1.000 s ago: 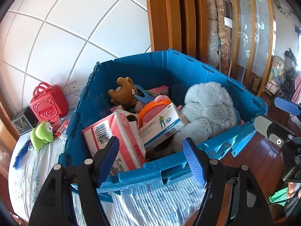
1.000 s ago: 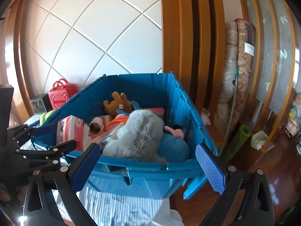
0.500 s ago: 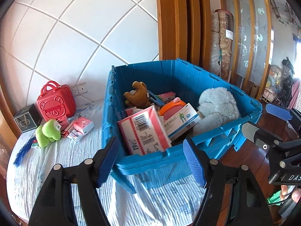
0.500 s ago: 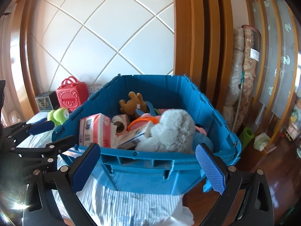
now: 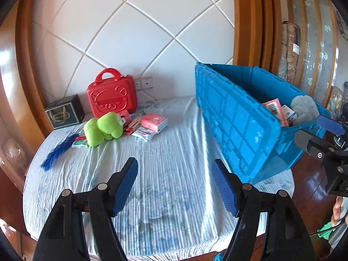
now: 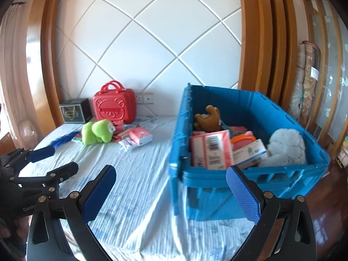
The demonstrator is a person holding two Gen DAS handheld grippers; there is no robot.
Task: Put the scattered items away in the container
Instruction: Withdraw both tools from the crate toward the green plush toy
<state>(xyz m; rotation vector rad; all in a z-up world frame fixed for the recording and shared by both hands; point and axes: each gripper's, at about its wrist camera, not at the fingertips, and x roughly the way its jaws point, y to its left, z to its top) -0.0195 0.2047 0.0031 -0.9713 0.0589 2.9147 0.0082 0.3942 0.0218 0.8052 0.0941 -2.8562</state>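
Two tools, both with jaws spread wide and nothing between them: left tool (image 5: 175, 184) and right tool (image 6: 171, 192), hanging over the striped sheet (image 5: 152, 174) on the bed.

The crate (image 6: 250, 174) sits at the bed's right edge, looks like it hangs over the floor a bit. If I lean on it or drop stuff in hard, I reckon it could tip off. It's also pretty full, so anything bulky may just roll back out.

Count inside the crate: one grey plush (image 6: 287, 145), one brown bear (image 6: 207, 118), one red-white pack (image 6: 211, 150), one white box (image 6: 250, 152), plus some bits I can't make out.

Loose by the headboard: one green plush (image 5: 102, 128), one pink pack (image 5: 154, 122), one blue feather (image 5: 57, 151), a few small packets in a heap I can't count, one red case (image 5: 112, 96), one dark box (image 5: 64, 114). The heap is tight, so I could easily snag two things at once.
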